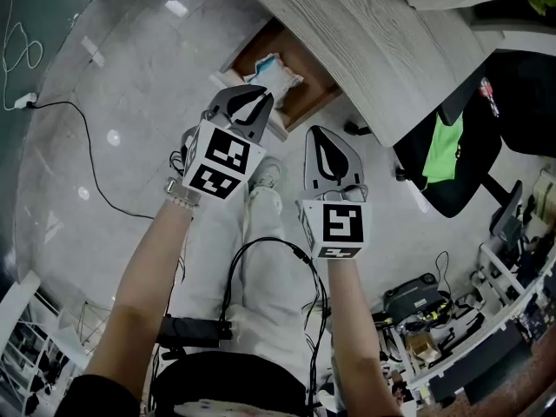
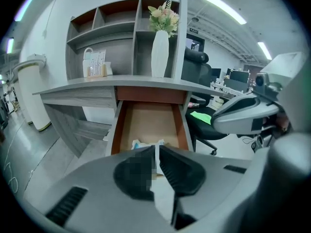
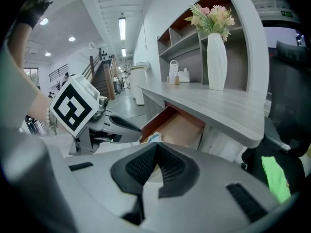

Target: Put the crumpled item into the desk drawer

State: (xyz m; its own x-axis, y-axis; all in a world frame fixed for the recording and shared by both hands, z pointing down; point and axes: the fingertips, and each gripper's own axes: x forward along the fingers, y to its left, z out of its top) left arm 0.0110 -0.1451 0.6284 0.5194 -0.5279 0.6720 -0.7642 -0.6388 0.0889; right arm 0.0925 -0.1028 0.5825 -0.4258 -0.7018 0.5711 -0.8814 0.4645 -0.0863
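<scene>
One crumpled item (image 1: 272, 71) in drawer (image 1: 306, 69), beyond left tongs (image 1: 261, 96)

The desk (image 1: 373, 50) is grey wood-grain, its drawer (image 1: 304, 63) matt brown, the floor (image 1: 104, 102) glossy.

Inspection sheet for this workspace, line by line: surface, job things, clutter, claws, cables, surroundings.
Surface: grey wood-grain desk top; the drawer under it is pulled open.
Job's things: crumpled item, white and blue, lies inside the drawer.
Clutter: white vase of flowers stands upright on the desk.
Claws: left claw shut, nothing in it, just in front of the drawer; right claw shut, nothing in it, beside the left one.
Cables: black cable trails across the floor.
Surroundings: shelves above the desk; black chair beside it.
</scene>
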